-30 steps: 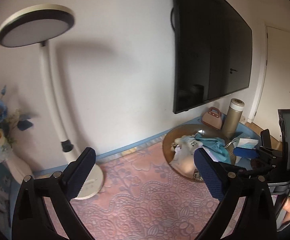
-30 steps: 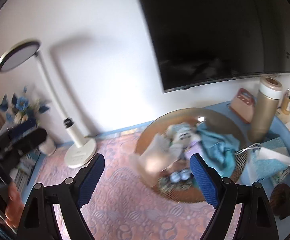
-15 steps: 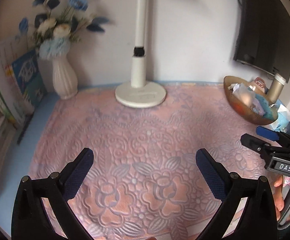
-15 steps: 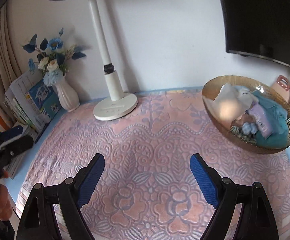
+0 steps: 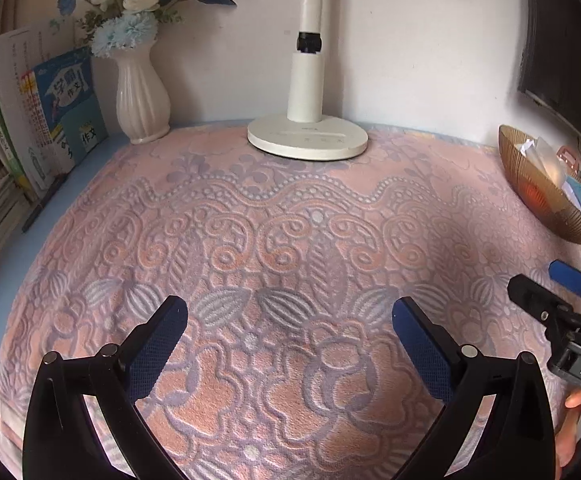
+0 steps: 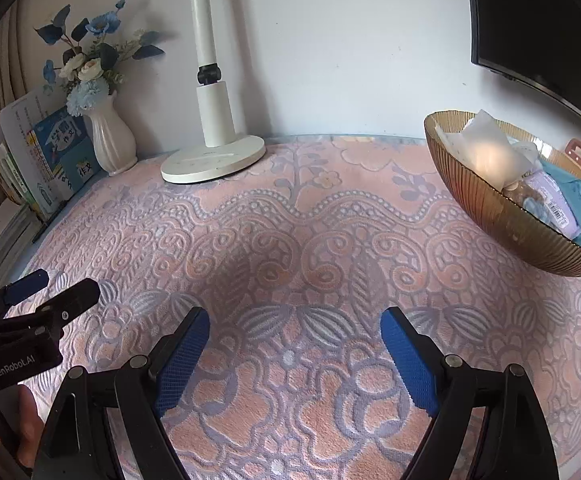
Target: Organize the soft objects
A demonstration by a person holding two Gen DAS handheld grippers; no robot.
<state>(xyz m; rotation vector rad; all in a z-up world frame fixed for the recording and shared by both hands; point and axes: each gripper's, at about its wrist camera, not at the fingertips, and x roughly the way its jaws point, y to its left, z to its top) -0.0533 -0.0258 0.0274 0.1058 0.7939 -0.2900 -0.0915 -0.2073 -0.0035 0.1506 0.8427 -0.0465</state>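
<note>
Left of the lamp [image 6: 210, 156], the left gripper [image 5: 289, 316] hangs spread and empty; the right gripper [image 6: 294, 326], likewise spread, seemingly readied for the soft objects [image 6: 530, 176] heaped in the bowl [image 6: 502, 224] to the lamp's right.

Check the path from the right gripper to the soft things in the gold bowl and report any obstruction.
Nothing visible blocks it. The open right gripper hovers over bare pink patterned blanket, and the ribbed gold glass bowl of soft items sits ahead to its right. Only the bowl's near wall rises before the white cloth, so reach in from above.
</note>
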